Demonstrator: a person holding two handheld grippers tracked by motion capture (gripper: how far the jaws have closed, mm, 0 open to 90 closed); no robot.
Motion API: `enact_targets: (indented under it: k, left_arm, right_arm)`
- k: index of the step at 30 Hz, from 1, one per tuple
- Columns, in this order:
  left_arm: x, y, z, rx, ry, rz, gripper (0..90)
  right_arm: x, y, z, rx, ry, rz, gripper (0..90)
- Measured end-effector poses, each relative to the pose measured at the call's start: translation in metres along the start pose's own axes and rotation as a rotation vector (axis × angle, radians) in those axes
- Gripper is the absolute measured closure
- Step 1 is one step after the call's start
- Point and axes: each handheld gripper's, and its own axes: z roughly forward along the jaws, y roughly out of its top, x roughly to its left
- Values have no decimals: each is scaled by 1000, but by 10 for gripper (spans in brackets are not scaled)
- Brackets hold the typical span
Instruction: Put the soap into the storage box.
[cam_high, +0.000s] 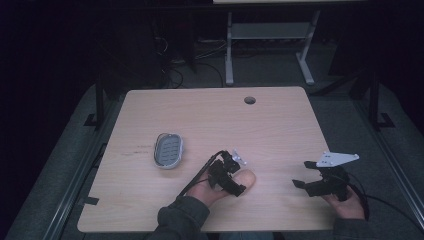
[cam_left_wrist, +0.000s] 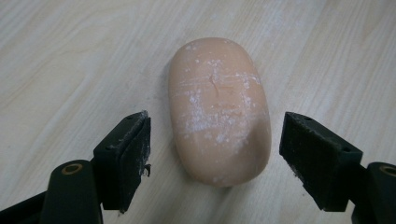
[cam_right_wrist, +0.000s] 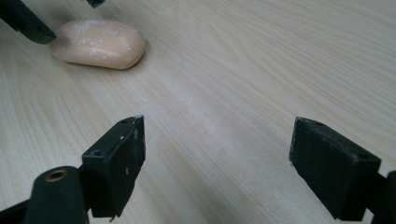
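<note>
Dim room: grey floor (cam_high: 270, 75), white-legged desk (cam_high: 270, 30) behind the wooden table (cam_high: 210, 115).

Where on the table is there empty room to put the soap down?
Bare wood lies behind the soap dish, up to the round hole, and between the two grippers. It is crowded where the left gripper straddles the soap.

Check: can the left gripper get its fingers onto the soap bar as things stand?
Probably yes. The left gripper already straddles the near end of the soap bar, open, a gap on each side, nothing between fingers and soap. The bar lies flat on the bare table.
</note>
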Motion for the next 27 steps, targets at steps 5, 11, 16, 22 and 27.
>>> enact_targets:
  k: [5, 11, 16, 22, 27]
  left_arm:
    - [-3, 9, 7, 24, 14, 6, 248]
    - [-4, 13, 12, 41, 19, -3, 266]
    - [-4, 15, 17, 52, 26, -8, 266]
    - [-7, 17, 24, 76, 38, -5, 279]
    - [-8, 20, 29, 97, 52, -3, 289]
  right_arm:
    - [-1, 0, -1, -3, -1, 3, 179]
    - [-1, 0, 0, -4, 1, 2, 178]
    - [-1, 0, 0, -7, 2, 3, 178]
    - [-1, 0, 0, -9, 4, -4, 178]
    - [-1, 1, 0, -8, 5, 1, 178]
